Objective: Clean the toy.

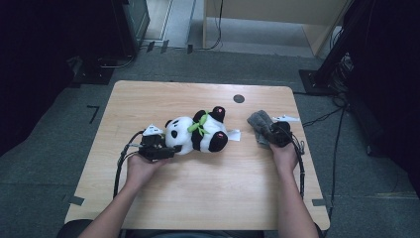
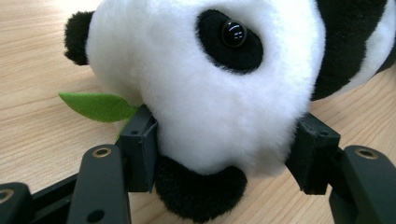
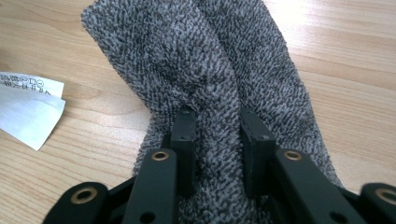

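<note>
Tech A: Left tool (image 2: 224, 154) status?

Tech B: Jaws part-open, both pads touching the plush panda (image 2: 210, 93) at the head, one on each side. Grip on the panda. In the high view the panda (image 1: 195, 134) lies on its side near the centre of the tabletop (image 1: 198, 193).

Tech A: Right tool (image 3: 217, 140)?

Tech B: Jaws narrow, with a raised fold of the grey cloth (image 3: 210, 70) between them; whether the pads press on it cannot be told. Cloth (image 1: 258, 122) lies right of the panda, apart from it. White label (image 3: 25, 105) lies beside the cloth.
</note>
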`<state>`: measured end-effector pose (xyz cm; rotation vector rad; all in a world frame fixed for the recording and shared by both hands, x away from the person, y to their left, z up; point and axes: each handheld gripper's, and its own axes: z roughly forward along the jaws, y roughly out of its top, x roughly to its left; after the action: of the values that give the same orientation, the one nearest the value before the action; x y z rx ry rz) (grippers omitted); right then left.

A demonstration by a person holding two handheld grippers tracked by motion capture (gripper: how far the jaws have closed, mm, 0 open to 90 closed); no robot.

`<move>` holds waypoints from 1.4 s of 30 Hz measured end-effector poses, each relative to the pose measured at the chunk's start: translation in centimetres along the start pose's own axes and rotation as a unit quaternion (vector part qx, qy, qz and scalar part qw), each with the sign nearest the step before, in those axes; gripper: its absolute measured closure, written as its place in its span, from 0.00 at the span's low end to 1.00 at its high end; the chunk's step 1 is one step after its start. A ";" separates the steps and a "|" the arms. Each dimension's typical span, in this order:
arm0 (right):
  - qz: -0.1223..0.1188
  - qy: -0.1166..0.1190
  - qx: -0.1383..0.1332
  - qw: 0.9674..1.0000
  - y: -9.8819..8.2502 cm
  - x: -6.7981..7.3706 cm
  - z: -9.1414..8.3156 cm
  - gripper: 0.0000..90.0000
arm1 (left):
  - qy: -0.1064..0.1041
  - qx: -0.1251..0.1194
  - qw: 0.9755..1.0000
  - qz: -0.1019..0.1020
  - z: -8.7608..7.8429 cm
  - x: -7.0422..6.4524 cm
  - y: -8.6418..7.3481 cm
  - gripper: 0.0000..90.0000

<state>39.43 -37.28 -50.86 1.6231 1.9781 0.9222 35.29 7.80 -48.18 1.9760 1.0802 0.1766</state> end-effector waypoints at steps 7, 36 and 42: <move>0.034 0.030 0.001 0.999 0.3 -0.4 -0.4 0.57 | 0.001 -0.001 1.000 0.001 0.0 0.0 0.0 0.40; -0.008 0.079 -0.060 0.995 1.1 4.4 -5.3 0.40 | 0.003 0.003 1.000 0.001 0.0 0.1 0.2 0.34; -0.024 0.094 -0.055 0.994 0.6 6.0 -5.5 0.40 | 0.002 0.004 1.000 -0.003 0.0 0.1 0.3 0.34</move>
<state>34.68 -32.66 -46.04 1.4693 2.0395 1.1826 35.57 7.78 -47.97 1.9807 1.0901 0.1731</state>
